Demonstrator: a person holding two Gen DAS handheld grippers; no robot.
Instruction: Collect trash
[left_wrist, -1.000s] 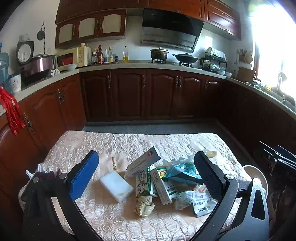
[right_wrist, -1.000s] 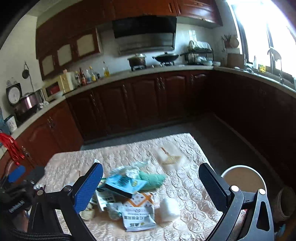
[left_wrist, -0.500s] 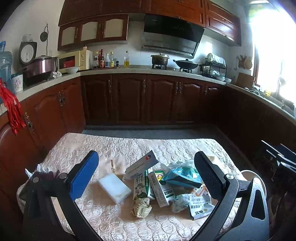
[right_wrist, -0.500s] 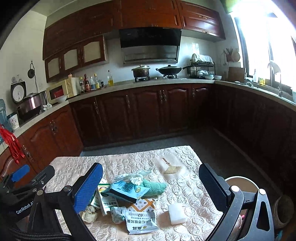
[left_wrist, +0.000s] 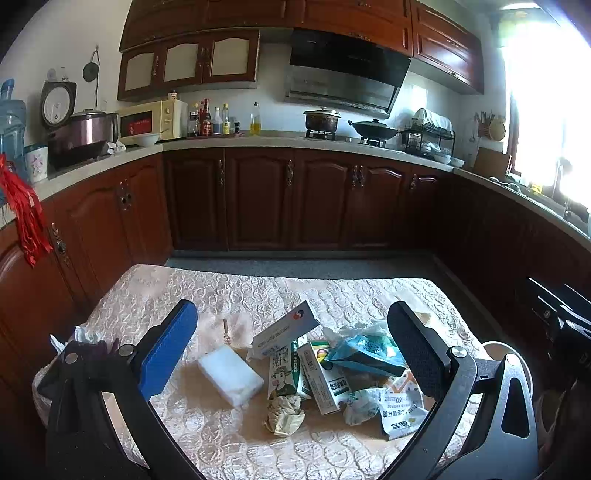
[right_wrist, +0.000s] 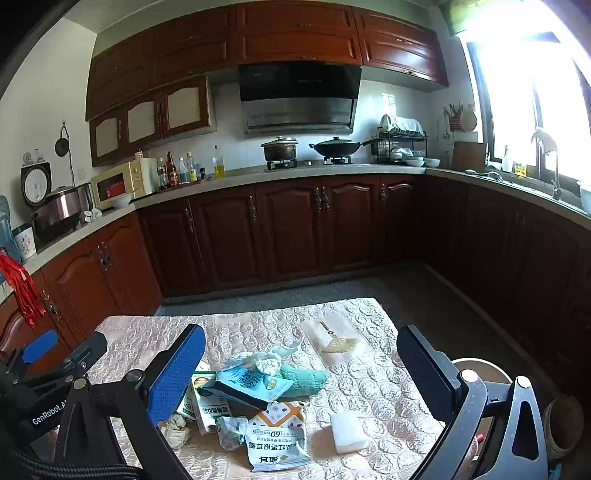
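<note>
A heap of trash lies on the quilted table (left_wrist: 258, 295): a white foam block (left_wrist: 231, 374), a tilted white box (left_wrist: 284, 328), green cartons (left_wrist: 317, 373), a crumpled paper ball (left_wrist: 284, 413), a teal bag (left_wrist: 365, 354) and a white snack bag (left_wrist: 400, 413). My left gripper (left_wrist: 295, 354) is open and empty, held above the heap. In the right wrist view the teal bag (right_wrist: 247, 384), the snack bag (right_wrist: 277, 443), a green cloth (right_wrist: 306, 378) and a second white block (right_wrist: 347, 432) show. My right gripper (right_wrist: 301, 380) is open and empty above them.
A white bin (right_wrist: 480, 369) stands at the table's right side, and shows in the left wrist view (left_wrist: 506, 350). A small brush (right_wrist: 334, 341) lies on the far right of the table. Crumpled tissue (left_wrist: 86, 334) lies at the left edge. Dark cabinets (left_wrist: 295, 199) ring the room.
Both grippers have tilted up and drawn back a little, so the trash heap sits lower in each view. Nothing was taken hold of; the trash has not moved.
</note>
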